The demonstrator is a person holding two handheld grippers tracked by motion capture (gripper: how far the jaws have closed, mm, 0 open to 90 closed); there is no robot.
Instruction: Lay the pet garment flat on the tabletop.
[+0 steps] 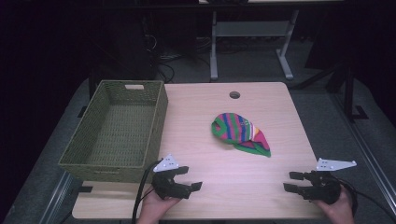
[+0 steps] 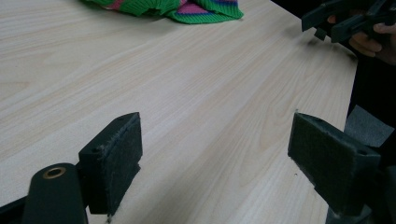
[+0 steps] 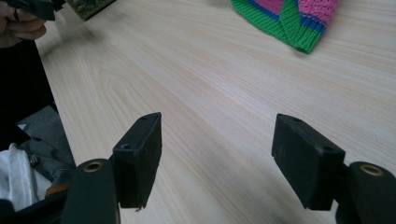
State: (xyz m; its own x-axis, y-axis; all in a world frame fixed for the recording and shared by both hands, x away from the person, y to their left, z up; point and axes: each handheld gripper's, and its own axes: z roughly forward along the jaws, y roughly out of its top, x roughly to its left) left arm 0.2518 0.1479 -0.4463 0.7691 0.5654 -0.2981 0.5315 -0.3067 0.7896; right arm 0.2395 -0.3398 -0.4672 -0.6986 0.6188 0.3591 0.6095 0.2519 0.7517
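A knitted hat (image 1: 240, 134) striped in green, pink, blue and red lies crumpled on the middle of the light wooden table (image 1: 196, 107). My left gripper (image 1: 191, 178) rests at the near edge, left of centre, just in front of the basket's near right corner. Its jaws stand open with nothing between them (image 2: 215, 135). My right gripper (image 1: 288, 181) sits at the near right corner, pointing left, also open and empty (image 3: 217, 135). The hat's green rim (image 2: 187, 7) lies well ahead of the left jaws, and its edge (image 3: 289, 18) lies ahead of the right ones.
A green woven basket (image 1: 116, 130) with cut-out handles stands empty on the table's left side. A round cable hole (image 1: 234, 95) sits near the far edge. Behind the table are grey desk legs (image 1: 214, 46) and dark floor.
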